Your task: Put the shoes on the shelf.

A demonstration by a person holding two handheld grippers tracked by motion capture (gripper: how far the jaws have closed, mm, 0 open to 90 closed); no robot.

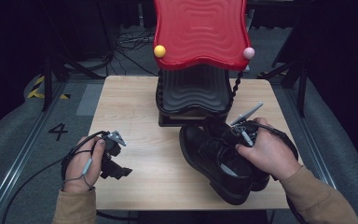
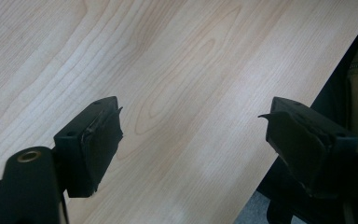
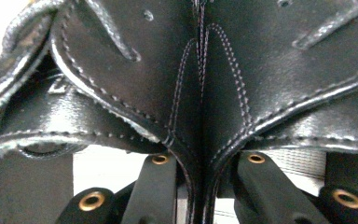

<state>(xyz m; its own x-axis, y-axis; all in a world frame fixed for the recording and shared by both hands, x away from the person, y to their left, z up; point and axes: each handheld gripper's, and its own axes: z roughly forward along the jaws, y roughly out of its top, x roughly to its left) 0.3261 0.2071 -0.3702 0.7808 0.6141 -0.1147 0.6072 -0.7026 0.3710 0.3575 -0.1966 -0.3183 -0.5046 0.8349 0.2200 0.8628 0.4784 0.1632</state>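
In the high view, a pair of black leather shoes [image 1: 219, 158] lies on the right half of the wooden table [image 1: 135, 102], just in front of a shoe rack [image 1: 193, 95] with a red wavy top shelf and a dark lower one. The right gripper [image 1: 242, 128] is pressed down onto the shoes, the hand wrapped over it. The left gripper [image 1: 114, 161] rests well apart from them on the left side of the table, holding nothing. A figure "4" [image 1: 58, 131] is marked on the grey floor to the left (the one piece of writing that reads plainly).

In the left gripper view, the jaws stand wide apart over bare wood, nothing between them.

In the right gripper view, the jaws are closed on a stitched seam of black leather [image 3: 200, 116], most likely where the two shoes meet at the back, though the frame is too tight to be sure. A small embossed mark on the lining at left is too blurred to read.

The step in hand looks like gripping the shoes to move them, probably onto the rack. The next move calls for a firm pinch and a steady lift, since the weight hangs from one seam.
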